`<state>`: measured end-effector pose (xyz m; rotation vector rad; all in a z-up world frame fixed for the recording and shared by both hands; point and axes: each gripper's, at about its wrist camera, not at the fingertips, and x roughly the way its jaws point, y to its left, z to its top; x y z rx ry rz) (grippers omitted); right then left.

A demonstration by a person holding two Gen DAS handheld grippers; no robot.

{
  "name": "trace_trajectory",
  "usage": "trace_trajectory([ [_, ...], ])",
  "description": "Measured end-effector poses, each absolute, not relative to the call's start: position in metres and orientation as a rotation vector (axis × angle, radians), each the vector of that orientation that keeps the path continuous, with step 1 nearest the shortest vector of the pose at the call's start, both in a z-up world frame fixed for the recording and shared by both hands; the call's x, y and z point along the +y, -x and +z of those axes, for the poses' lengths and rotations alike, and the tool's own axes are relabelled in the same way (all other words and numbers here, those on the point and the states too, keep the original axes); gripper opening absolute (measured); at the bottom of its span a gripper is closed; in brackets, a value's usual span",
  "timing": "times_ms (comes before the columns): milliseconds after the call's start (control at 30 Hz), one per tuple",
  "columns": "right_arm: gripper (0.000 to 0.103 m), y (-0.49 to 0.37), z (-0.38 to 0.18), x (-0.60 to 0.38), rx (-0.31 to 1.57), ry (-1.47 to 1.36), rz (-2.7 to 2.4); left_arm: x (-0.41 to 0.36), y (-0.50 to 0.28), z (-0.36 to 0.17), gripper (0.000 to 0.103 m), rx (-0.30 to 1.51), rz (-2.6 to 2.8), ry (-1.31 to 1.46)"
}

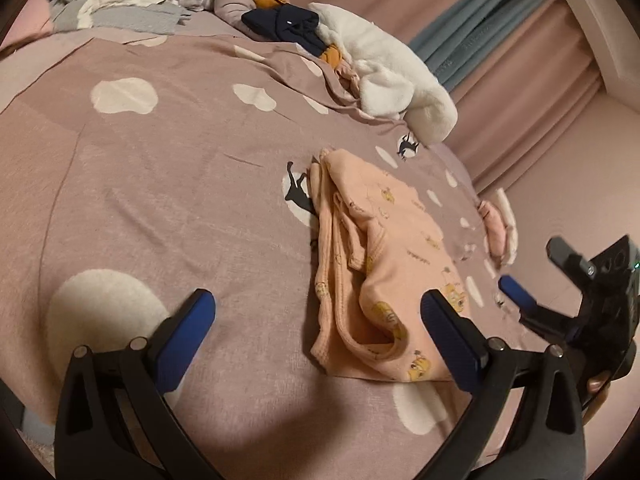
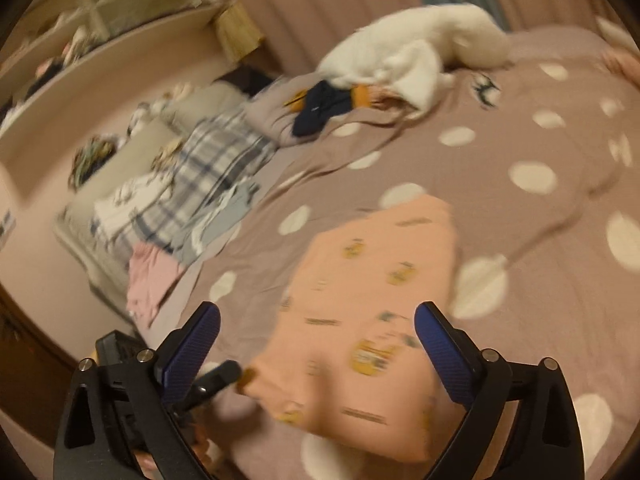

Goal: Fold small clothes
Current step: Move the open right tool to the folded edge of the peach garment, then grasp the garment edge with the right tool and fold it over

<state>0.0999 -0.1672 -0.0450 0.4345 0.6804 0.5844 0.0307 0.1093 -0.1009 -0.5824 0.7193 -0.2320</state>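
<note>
Folded peach garment lies on the bed, both grippers spread wide with nothing in them.

In the left wrist view, the left gripper (image 1: 318,334) frames the folded peach cotton garment with yellow prints (image 1: 384,248) at lower centre, on the mauve bedsheet with white cloud patches (image 1: 160,168); the right gripper (image 1: 536,276) hovers at right, jaws apart. Farther, upper right, lies a white fleece garment (image 1: 392,76) beside a navy cloth (image 1: 286,24).
</note>
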Motion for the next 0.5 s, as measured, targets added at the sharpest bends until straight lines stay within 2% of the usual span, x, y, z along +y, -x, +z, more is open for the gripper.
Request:
trace_trajectory([
  [200,0.098,-0.133,-0.093,-0.2,0.875,-0.535,0.471,0.087,-0.05,-0.103,0.103,0.785,-0.358,0.512],
  [500,0.098,-0.157,-0.12,-0.203,0.948,-0.663,0.641,0.084,-0.075,-0.108,0.102,0.91,-0.614,0.615],
])
